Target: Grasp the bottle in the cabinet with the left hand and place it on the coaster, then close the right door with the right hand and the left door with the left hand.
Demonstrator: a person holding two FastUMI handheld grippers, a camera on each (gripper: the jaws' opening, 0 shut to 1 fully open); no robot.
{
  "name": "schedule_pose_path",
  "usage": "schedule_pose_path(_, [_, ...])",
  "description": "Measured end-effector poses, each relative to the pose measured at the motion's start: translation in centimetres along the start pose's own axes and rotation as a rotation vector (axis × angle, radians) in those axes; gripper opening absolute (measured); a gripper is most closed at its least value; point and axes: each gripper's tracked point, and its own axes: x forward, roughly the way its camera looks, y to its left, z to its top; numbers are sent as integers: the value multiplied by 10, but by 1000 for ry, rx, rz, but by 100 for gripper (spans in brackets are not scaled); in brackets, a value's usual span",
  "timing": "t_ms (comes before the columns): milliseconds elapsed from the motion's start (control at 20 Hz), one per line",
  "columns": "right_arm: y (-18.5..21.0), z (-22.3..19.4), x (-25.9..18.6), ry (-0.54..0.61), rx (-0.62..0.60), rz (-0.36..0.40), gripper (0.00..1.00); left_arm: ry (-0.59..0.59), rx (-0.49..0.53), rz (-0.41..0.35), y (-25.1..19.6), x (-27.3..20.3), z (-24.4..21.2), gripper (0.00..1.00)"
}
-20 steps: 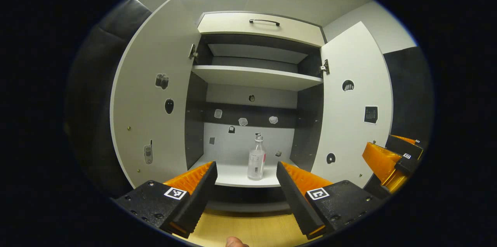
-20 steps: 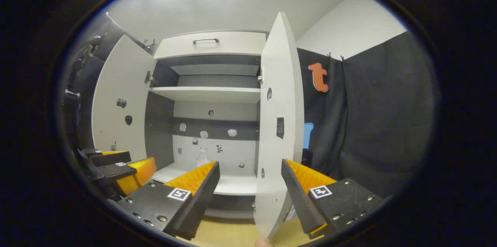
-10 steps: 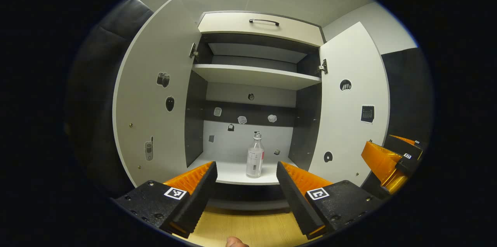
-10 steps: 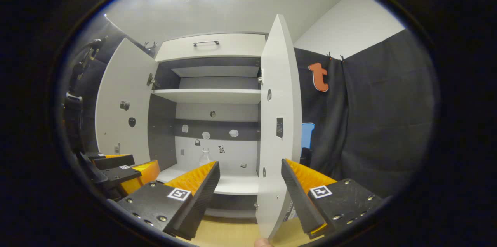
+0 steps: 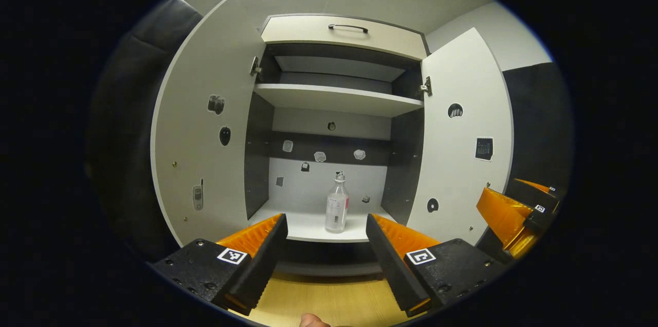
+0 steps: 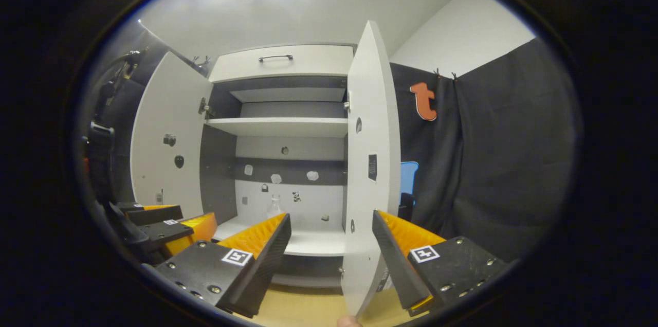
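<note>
A clear bottle (image 5: 336, 205) with a label stands upright on the cabinet's lower shelf (image 5: 313, 228). Both doors hang open: the left door (image 5: 203, 126) and the right door (image 5: 462, 142). My left gripper (image 5: 325, 234) is open, well short of the cabinet, with the bottle seen between its fingers. My right gripper (image 6: 331, 237) is open too, and the right door's edge (image 6: 367, 173) stands between its fingers but farther off. In the right gripper view the bottle's top (image 6: 274, 205) peeks over one finger, and the left gripper (image 6: 169, 229) shows at lower left. The right gripper (image 5: 514, 211) shows at the left gripper view's right edge.
A wooden tabletop (image 5: 329, 301) lies below the cabinet. An upper shelf (image 5: 336, 98) and a drawer with a dark handle (image 5: 348, 28) sit above. Black cloth (image 6: 493, 162) hangs right of the cabinet. A fingertip (image 5: 311, 321) shows at the bottom edge.
The left gripper has risen or tilted slightly, so the bottle sits a little higher in its view. The right gripper view has shifted a little to the left. Both grippers stay open.
</note>
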Motion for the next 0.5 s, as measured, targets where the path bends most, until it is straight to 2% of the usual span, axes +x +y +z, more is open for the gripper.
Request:
schedule_pose_path(50, [0, 0, 0, 1, -1, 1, 96, 3, -2, 0, -1, -1, -1, 96])
schedule_pose_path(100, [1, -1, 0, 3, -2, 4, 93, 5, -2, 1, 0, -1, -2, 96])
schedule_pose_path(250, [5, -2, 0, 8, -1, 11, 95, 11, 0, 7, 2, -3, -4, 96])
schedule_pose_path(300, [8, -4, 1, 10, 6, 17, 93, 15, 4, 10, 5, -4, -5, 96])
schedule_pose_path(500, [22, -10, 9, 18, 16, 38, 94, 29, 3, 10, 15, -7, -9, 96])
